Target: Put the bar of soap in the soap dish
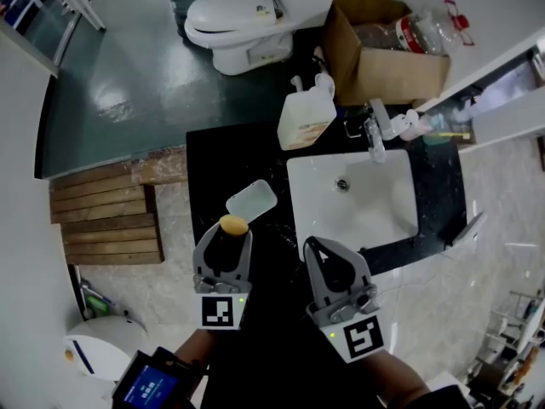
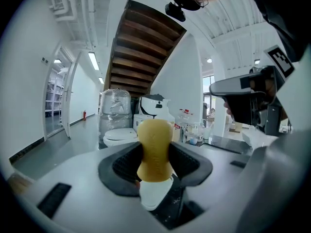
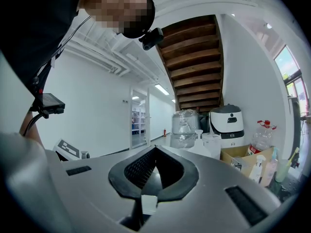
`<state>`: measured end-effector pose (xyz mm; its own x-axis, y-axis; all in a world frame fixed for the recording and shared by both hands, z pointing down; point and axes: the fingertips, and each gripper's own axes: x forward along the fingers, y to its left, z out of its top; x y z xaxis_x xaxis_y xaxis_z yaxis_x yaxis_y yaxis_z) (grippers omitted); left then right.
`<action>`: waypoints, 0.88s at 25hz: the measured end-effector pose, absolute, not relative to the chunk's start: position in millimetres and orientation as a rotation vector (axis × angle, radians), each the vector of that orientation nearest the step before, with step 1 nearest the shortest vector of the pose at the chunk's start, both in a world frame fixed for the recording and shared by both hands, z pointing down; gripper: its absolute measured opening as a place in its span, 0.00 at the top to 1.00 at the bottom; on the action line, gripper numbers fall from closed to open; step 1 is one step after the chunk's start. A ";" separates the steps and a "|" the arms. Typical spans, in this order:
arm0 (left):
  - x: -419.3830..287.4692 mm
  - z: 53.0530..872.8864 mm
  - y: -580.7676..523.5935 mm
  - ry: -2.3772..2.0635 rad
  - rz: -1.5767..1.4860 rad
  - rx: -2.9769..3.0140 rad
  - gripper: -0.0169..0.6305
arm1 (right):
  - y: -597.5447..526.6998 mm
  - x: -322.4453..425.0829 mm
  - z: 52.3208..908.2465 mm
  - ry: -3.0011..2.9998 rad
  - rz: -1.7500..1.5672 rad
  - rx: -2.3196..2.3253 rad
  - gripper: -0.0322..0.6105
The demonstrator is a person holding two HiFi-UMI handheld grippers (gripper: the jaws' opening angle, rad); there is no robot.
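A yellow bar of soap (image 1: 233,224) is clamped upright between the jaws of my left gripper (image 1: 226,235), just short of the pale translucent soap dish (image 1: 251,201) on the black counter. In the left gripper view the soap (image 2: 154,149) fills the gap between the dark pads, and part of the dish (image 2: 154,194) shows below it. My right gripper (image 1: 322,252) hovers over the counter's front edge near the sink, its jaws closed together with nothing between them (image 3: 154,165).
A white sink basin (image 1: 400,196) with a faucet (image 1: 375,135) lies right of the dish. A pump bottle (image 1: 306,116) stands behind on the black counter (image 1: 209,156). Beyond are a cardboard box (image 1: 383,54) and a toilet (image 1: 234,15). Wooden steps (image 1: 106,216) lie to the left.
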<state>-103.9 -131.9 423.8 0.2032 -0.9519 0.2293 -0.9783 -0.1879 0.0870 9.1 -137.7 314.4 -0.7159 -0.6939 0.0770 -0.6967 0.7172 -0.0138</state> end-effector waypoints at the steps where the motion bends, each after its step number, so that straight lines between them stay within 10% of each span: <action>1: -104.2 425.9 -133.2 -1.842 0.177 2.257 0.70 | -137.1 8.3 315.6 -2.845 0.068 1.159 0.94; 22: -115.2 475.3 -156.6 -1.708 0.321 2.297 0.70 | -150.6 17.0 325.0 -2.763 0.128 1.304 0.94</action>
<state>-115.2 -156.6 475.3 0.2841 -0.9010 0.3279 -0.9586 -0.2747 0.0756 17.0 -150.6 325.0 -0.6334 -0.7658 0.1114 -0.7728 0.6335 -0.0394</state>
